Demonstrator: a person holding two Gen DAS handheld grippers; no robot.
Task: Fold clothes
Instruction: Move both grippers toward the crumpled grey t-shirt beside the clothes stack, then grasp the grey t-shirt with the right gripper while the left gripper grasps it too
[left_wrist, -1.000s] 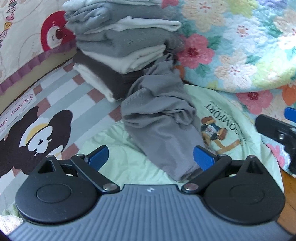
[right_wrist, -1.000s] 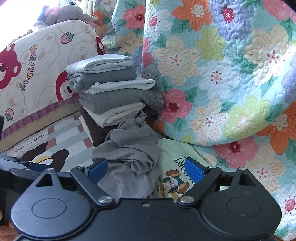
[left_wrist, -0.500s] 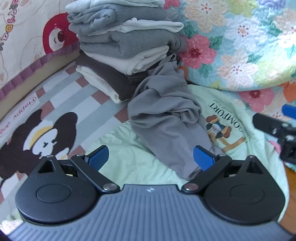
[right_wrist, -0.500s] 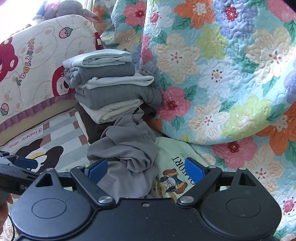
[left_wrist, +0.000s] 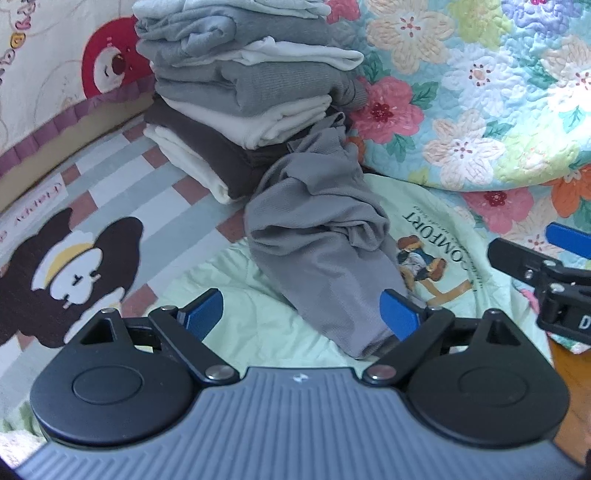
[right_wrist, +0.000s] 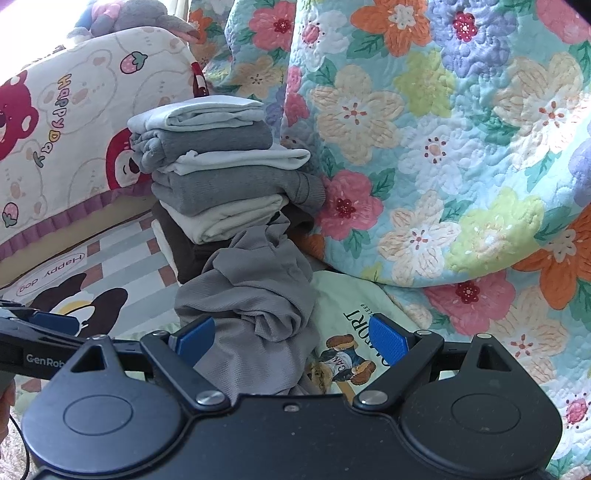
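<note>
A crumpled grey garment (left_wrist: 317, 251) lies in a heap on a flat pale green T-shirt (left_wrist: 236, 291) with a bear print, leaning against a tall stack of folded clothes (left_wrist: 251, 88). My left gripper (left_wrist: 301, 314) hovers over the heap's near end. Its jaws are closing, with the grey cloth between them beside the right pad and neither pad pressing on it. My right gripper (right_wrist: 291, 338) is open above the same grey garment (right_wrist: 255, 306) and the green T-shirt (right_wrist: 343, 306). The stack (right_wrist: 221, 173) stands behind them.
A thick floral quilt (right_wrist: 443, 147) rises right behind the shirt and beside the stack. A bear-print cushion (right_wrist: 74, 129) lines the far left. The striped sheet with a cartoon dog (left_wrist: 74, 266) lies to the left. A wooden surface (left_wrist: 569, 369) shows at the right.
The left gripper's blue pads have come slightly closer together. Both views have barely shifted, and the clothes lie as they did.
</note>
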